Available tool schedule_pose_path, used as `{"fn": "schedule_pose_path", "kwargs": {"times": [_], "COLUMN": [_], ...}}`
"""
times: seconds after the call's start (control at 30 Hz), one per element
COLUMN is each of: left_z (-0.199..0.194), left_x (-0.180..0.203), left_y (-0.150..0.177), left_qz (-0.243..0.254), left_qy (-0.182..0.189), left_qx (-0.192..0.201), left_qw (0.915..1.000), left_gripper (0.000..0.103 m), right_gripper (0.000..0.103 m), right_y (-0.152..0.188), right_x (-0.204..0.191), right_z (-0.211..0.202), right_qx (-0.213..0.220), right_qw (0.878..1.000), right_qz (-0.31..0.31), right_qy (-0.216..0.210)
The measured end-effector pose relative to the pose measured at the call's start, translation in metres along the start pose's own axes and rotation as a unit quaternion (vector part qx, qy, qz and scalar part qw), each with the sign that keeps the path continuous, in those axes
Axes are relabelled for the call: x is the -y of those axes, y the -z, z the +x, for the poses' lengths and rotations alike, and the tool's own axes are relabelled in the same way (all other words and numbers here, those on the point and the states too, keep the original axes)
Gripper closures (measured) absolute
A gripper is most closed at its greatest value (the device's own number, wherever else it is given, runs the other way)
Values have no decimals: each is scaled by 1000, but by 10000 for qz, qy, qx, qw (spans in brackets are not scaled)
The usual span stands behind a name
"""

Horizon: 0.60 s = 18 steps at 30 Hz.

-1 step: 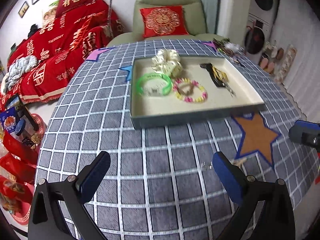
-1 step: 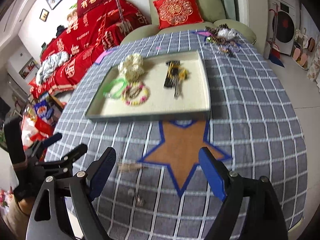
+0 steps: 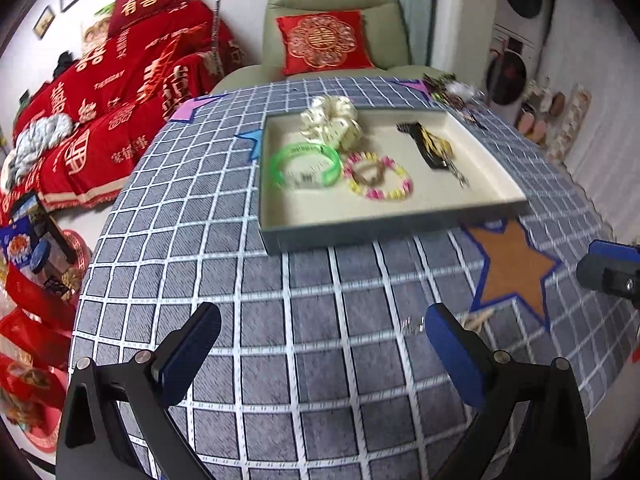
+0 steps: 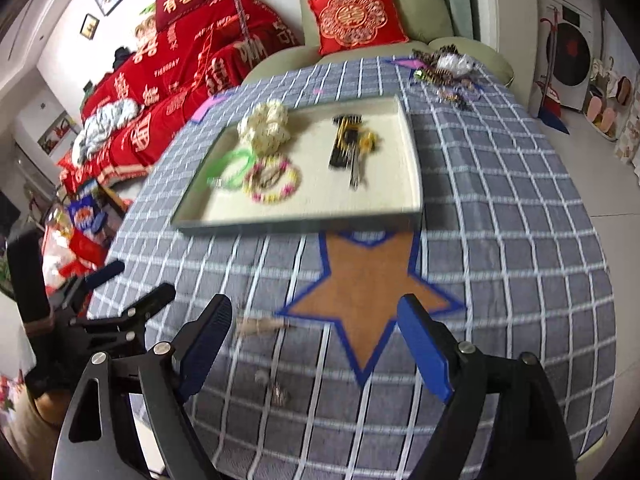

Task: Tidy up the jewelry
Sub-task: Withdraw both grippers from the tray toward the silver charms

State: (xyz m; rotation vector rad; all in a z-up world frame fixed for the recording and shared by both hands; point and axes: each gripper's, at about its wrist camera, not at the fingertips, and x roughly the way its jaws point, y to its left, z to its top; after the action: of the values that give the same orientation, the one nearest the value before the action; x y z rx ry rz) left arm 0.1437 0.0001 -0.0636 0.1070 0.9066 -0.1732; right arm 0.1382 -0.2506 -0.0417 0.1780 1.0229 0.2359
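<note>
Nothing has shifted. The left gripper (image 3: 320,316) and right gripper (image 4: 314,306) have jaws just opened, spread and empty. A careless sweep could knock the small silvery trinkets (image 4: 277,391) off the grey checked worktop (image 4: 500,280).

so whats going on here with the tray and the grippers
A person is sorting jewelry with two handheld grippers. The left gripper and right gripper both hang open and empty over the checked cloth. The tray already holds a green bangle, a bead bracelet, a scrunchie and a dark clip. More jewelry lies at the far edge.
</note>
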Motion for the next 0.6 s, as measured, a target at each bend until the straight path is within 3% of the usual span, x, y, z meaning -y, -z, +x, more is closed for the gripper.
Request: {"fn": "schedule_pose_path", "kwargs": {"times": [0.3, 0.6], "left_z": [20, 34], "left_x": [9, 25], "left_y": [21, 15], "left_qz": [385, 790], "left_qy": [-12, 151], "left_qx": [-237, -335], "left_qw": [9990, 9962], "left_gripper": [0, 0], "right_gripper": [16, 16], "right_y": [52, 68], "right_x": [-15, -29], "right_z": [18, 30], "right_qx": [-345, -449], "right_qw": [9987, 9965], "right_qz": [-353, -676], "right_qy": [162, 219]}}
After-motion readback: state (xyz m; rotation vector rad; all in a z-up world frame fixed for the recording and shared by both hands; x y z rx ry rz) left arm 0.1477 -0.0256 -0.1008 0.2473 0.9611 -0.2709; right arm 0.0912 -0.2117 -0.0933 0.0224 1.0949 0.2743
